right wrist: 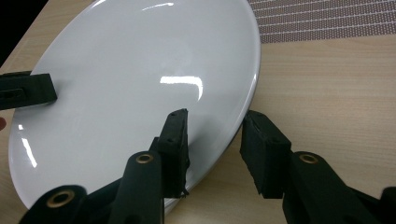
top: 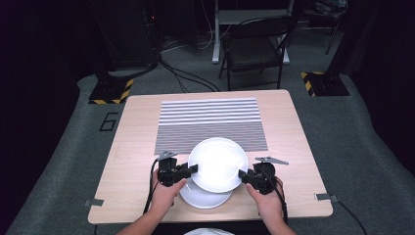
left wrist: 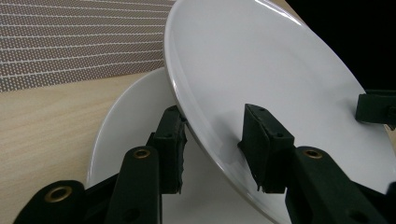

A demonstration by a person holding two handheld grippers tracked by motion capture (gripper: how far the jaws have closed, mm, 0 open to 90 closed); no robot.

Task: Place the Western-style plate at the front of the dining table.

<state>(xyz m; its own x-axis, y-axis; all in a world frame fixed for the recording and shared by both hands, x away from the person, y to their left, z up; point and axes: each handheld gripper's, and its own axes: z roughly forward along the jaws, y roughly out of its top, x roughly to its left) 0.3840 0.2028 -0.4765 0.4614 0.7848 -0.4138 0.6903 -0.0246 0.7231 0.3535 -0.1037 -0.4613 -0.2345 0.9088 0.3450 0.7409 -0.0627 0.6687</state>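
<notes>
Left claw (top: 192, 169) and right claw (top: 243, 174) each clamped on upper plate (top: 218, 164), lower plate (top: 205, 198) half hidden beneath

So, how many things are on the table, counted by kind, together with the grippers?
White plates: 2, the upper plate and the lower plate
Striped mat: 1
Grippers: 2, left gripper and right gripper
Total: 5

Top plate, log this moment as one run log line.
top plate: lifted over bottom plate | left gripper: clamps left rim | right gripper: clamps right rim | table: striped mat behind
</notes>
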